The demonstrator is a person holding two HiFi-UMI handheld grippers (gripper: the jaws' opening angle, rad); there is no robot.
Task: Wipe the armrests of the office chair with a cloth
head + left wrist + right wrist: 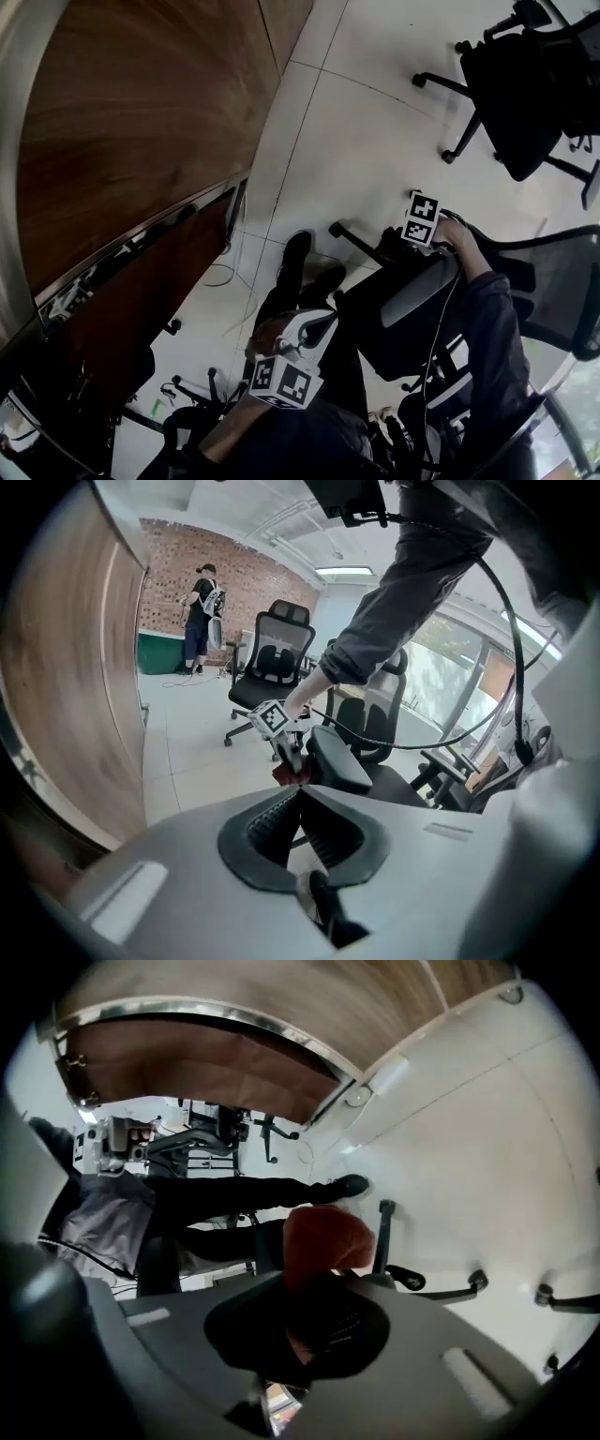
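The black office chair has a grey-padded armrest (418,291), also seen in the left gripper view as a dark armrest (337,761). My right gripper (412,246) sits at the armrest's front end, shut on a red cloth (323,1237). From the left gripper view the cloth (291,774) hangs from the right gripper (286,757) against the tip of the armrest. My left gripper (305,337) is held low and away from the chair; its jaws (300,791) meet with nothing between them. The right gripper's (314,1288) fingertips are hidden by the cloth.
A brown wooden panel (141,112) fills the left. The chair's mesh back (553,281) is at the right and its wheeled base leg (361,246) is below. More office chairs (525,84) stand farther off. Cables (225,277) lie on the white floor. A person (202,611) stands far away.
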